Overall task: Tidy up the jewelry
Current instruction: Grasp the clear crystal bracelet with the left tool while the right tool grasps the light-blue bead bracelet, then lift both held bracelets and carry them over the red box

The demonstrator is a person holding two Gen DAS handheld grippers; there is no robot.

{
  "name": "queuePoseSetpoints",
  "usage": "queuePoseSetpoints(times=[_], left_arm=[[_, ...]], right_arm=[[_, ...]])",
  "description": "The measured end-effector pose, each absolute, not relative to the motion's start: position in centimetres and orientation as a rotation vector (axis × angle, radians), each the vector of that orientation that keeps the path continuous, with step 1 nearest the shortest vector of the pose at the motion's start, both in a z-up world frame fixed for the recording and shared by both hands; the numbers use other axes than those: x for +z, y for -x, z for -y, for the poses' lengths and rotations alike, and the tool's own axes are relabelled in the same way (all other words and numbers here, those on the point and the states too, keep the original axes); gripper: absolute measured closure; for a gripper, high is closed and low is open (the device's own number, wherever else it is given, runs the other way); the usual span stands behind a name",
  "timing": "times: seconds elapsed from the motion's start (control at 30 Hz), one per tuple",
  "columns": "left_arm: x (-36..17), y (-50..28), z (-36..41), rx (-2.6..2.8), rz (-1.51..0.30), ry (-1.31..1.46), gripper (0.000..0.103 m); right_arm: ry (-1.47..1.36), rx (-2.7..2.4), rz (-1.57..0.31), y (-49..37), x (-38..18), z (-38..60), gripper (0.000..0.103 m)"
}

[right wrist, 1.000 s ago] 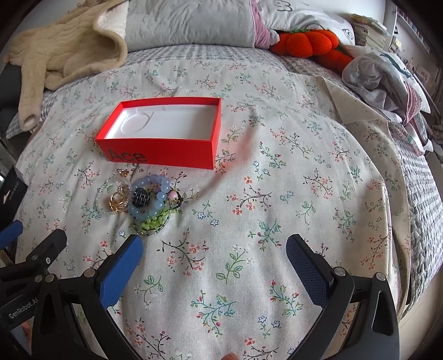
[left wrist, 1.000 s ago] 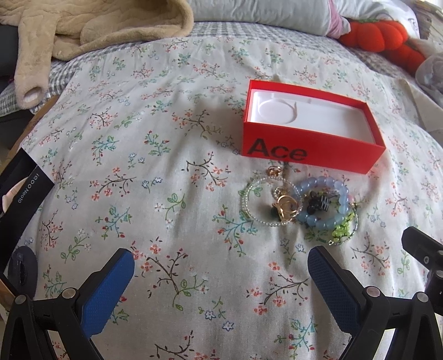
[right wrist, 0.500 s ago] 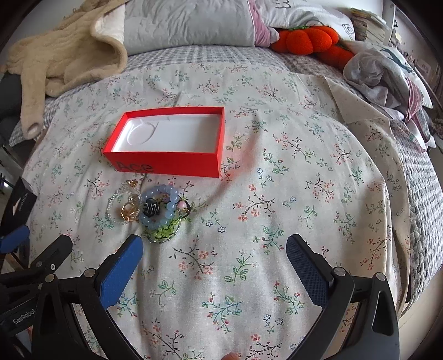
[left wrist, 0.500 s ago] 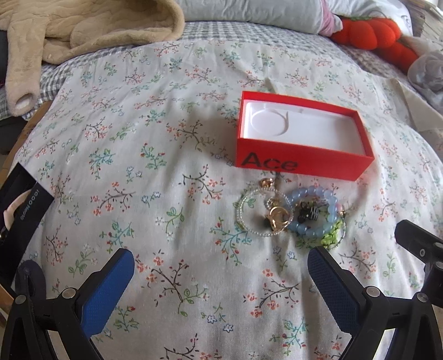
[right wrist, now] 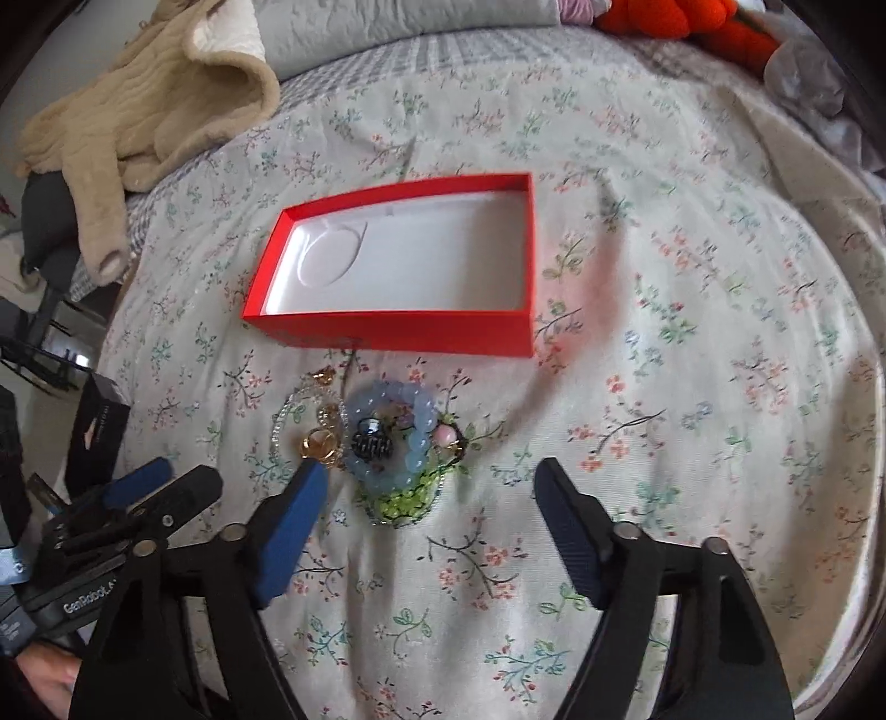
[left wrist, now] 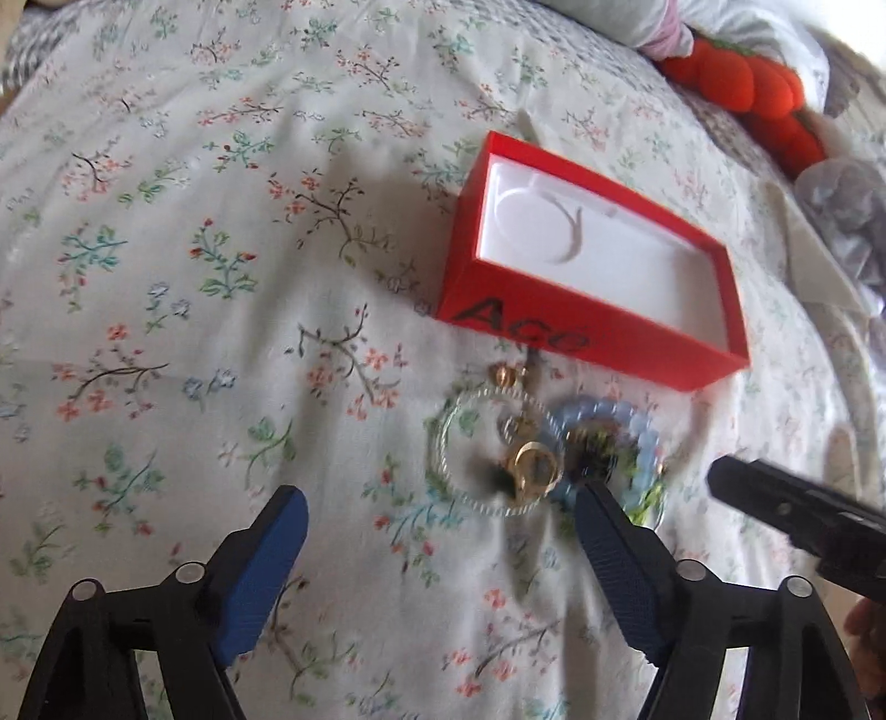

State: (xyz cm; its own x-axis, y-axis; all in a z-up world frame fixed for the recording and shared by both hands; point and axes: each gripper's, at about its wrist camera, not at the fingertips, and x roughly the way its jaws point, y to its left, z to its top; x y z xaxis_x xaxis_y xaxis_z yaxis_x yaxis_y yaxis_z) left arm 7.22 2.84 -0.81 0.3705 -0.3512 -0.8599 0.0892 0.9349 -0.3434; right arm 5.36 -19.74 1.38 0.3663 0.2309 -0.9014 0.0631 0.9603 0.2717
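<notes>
A red box [left wrist: 603, 343] [right wrist: 398, 332] with a white empty inside lies on the floral bedspread. In front of it sits a jewelry pile: a clear bead bracelet [left wrist: 443, 454] [right wrist: 282, 421], gold rings [left wrist: 534, 468] [right wrist: 320, 443], a blue bead bracelet [left wrist: 637, 421] [right wrist: 412, 454], a dark clip [right wrist: 370, 443] and a green bead bracelet [right wrist: 404, 501]. My left gripper [left wrist: 437, 515] is open just before the pile. My right gripper [right wrist: 429, 487] is open, its jaws either side of the pile's near edge. Both are empty.
A beige fleece garment [right wrist: 144, 105] lies at the back left. An orange plush [left wrist: 742, 88] [right wrist: 692, 16] and crumpled clothes [left wrist: 847, 205] lie at the back right. Dark boxes [right wrist: 97, 432] stand off the bed's left edge. The bedspread [right wrist: 692, 332] stretches right.
Both grippers have moved forward and down toward the jewelry pile, which now sits close between the fingertips. The jaws stay open. Nothing has been picked up.
</notes>
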Motion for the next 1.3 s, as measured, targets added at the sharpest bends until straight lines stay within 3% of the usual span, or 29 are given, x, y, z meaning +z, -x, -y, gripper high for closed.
queuePoseSetpoints(times=[0.13, 0.23, 0.5, 0.63, 1.3], left_arm=[[-1.8, -9.1, -2.5, -0.321, -1.168, 0.309, 0.053], [-2.8, -10.2, -1.5, -0.35, -1.2, 0.303, 0.067], [-5.5, -11.6, 0.1, -0.306, -1.261, 0.237, 0.08], [-5.8, -11.8, 0.2, -0.286, -1.257, 0.214, 0.101], [-0.9, -9.3, 1.0, -0.362, -1.153, 0.217, 0.103]], right_arm=[[-0.336, 0.13, -1.21, -7.2, -0.2, 20.6, 0.065], [-0.36, 0.184, -1.227, -8.3, -1.1, 20.4, 0.075], [-0.376, 0.183, -1.262, -10.1, -3.3, 20.2, 0.081], [-0.385, 0.186, -1.261, -10.5, -3.9, 20.5, 0.09], [-0.377, 0.24, -1.118, -7.0, 2.2, 19.2, 0.092]])
